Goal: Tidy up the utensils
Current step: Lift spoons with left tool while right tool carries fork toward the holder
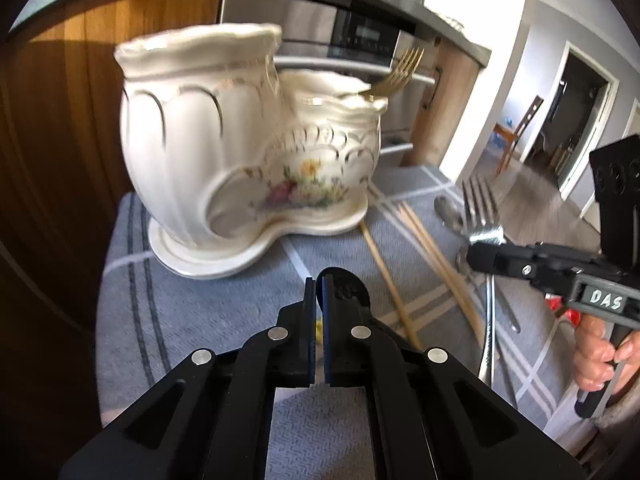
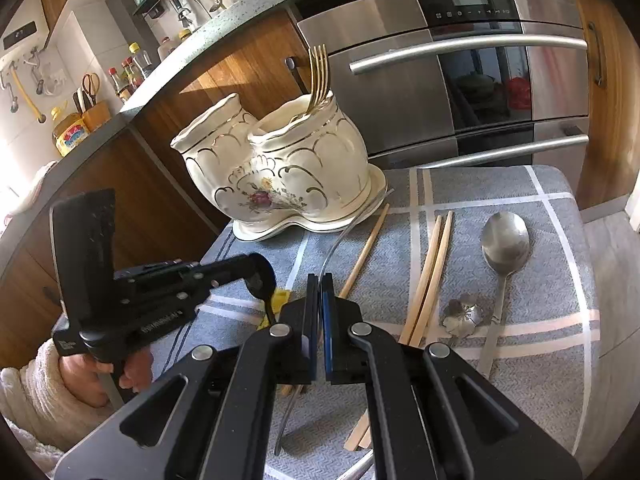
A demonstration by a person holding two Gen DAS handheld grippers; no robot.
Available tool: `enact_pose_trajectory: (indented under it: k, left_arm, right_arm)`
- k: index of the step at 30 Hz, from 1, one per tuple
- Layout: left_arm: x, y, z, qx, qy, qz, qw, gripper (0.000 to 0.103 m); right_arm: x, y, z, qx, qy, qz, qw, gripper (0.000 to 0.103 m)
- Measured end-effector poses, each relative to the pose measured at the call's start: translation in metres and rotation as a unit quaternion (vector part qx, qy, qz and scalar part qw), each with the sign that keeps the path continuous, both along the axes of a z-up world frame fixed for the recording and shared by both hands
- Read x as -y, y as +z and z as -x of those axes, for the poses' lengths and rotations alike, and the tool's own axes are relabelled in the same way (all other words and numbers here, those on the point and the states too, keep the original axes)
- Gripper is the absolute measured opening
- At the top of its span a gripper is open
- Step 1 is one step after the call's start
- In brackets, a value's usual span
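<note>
A cream ceramic utensil holder with two cups stands on a grey cloth; it also shows in the right wrist view. A gold fork stands in its smaller cup. My right gripper is shut on a silver fork, held edge-on between its pads above the cloth. My left gripper is shut and empty, low over the cloth left of the right one. Wooden chopsticks and a silver spoon lie on the cloth.
A small flower-shaped metal piece lies beside the spoon. A steel oven and wooden cabinets stand behind the holder. The cloth's right edge drops to the floor. A small yellow item lies under the left gripper.
</note>
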State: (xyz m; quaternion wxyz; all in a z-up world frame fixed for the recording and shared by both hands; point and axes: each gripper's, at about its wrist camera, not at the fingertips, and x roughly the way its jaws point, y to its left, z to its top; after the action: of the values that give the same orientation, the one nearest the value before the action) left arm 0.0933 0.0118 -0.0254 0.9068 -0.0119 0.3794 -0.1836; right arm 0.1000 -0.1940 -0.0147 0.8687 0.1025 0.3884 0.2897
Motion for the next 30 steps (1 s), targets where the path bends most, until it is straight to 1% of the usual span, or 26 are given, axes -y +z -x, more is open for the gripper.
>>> enact_pose_trajectory:
  k: [4,8,11,14,17,18,23,27,30]
  left_arm:
    - [0.000,0.011,0.005,0.028,-0.002,-0.006,0.9996,0.002]
    - [0.001,0.026,0.017,0.065,-0.008,-0.008,0.9978,0.002]
    - [-0.003,0.042,0.027,0.092,-0.009,-0.007,0.9957,0.002]
    - [-0.013,0.066,0.035,0.122,-0.007,0.006,0.9925,0.002]
    - [-0.020,0.084,0.037,0.145,0.000,0.011,0.9894,0.002]
    - [-0.025,0.095,0.037,0.155,0.003,0.016,0.9878,0.002]
    - [-0.043,0.131,0.030,0.196,0.029,0.010,0.9802,0.002]
    - [-0.059,0.154,0.011,0.222,0.065,0.007,0.9729,0.002]
    - [-0.071,0.163,-0.002,0.230,0.088,0.004,0.9692,0.002]
  right_arm:
    - [0.001,0.007,0.004,0.024,-0.006,0.003,1.000,0.002]
    - [0.006,0.017,0.009,0.049,-0.013,-0.010,0.999,0.002]
    - [0.009,0.029,0.015,0.079,-0.028,-0.013,0.996,0.002]
    - [0.010,0.042,0.016,0.109,-0.045,-0.007,0.993,0.002]
    - [0.007,0.057,0.011,0.123,-0.054,-0.004,0.991,0.002]
    - [0.005,0.064,0.009,0.131,-0.057,-0.004,0.990,0.002]
    - [-0.009,0.105,-0.007,0.191,-0.080,-0.005,0.978,0.002]
    - [-0.020,0.124,-0.026,0.229,-0.105,-0.008,0.968,0.002]
    - [-0.028,0.135,-0.040,0.259,-0.121,-0.008,0.958,0.002]
